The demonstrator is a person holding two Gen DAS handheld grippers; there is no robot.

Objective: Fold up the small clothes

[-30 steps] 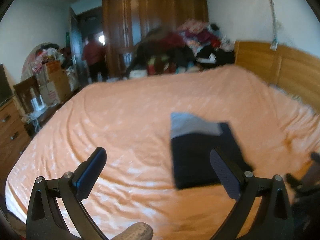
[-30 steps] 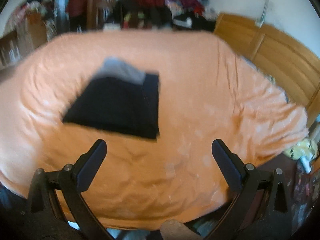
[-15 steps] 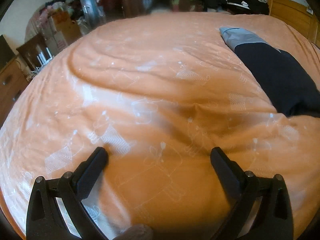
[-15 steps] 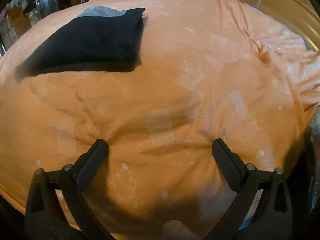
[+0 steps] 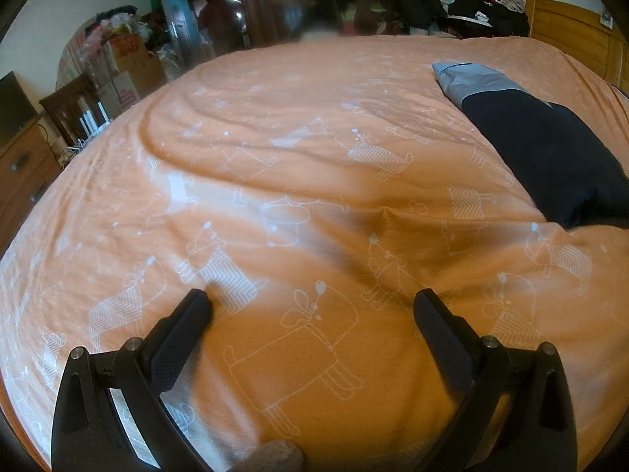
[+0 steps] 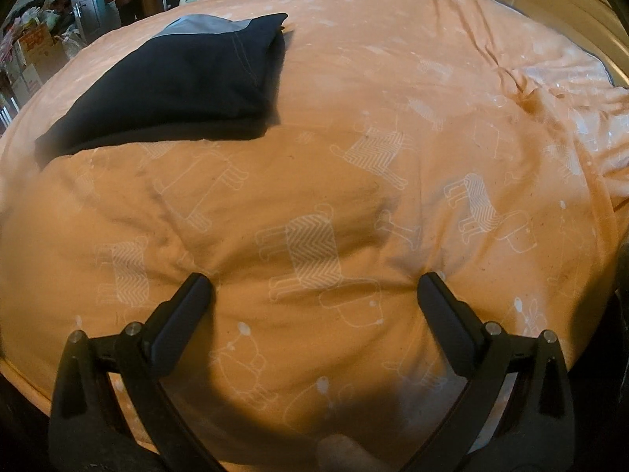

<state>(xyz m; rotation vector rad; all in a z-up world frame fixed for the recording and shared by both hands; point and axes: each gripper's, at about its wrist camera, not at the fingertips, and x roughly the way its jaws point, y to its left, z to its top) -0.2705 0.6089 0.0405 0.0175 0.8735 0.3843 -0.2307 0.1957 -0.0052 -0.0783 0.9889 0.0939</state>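
Both grippers, left [image 5: 310, 306] and right [image 6: 314, 291], gape empty on the sheet [image 6: 393, 90]; the folded garment [image 6: 177, 78] looks soft and light, best pinched at a corner.

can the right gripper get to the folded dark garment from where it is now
Probably yes. The right gripper is open, its fingers pressing into the orange sheet. The garment lies ahead to its left, and only bare sheet lies between them. It just needs lifting and moving forward-left.
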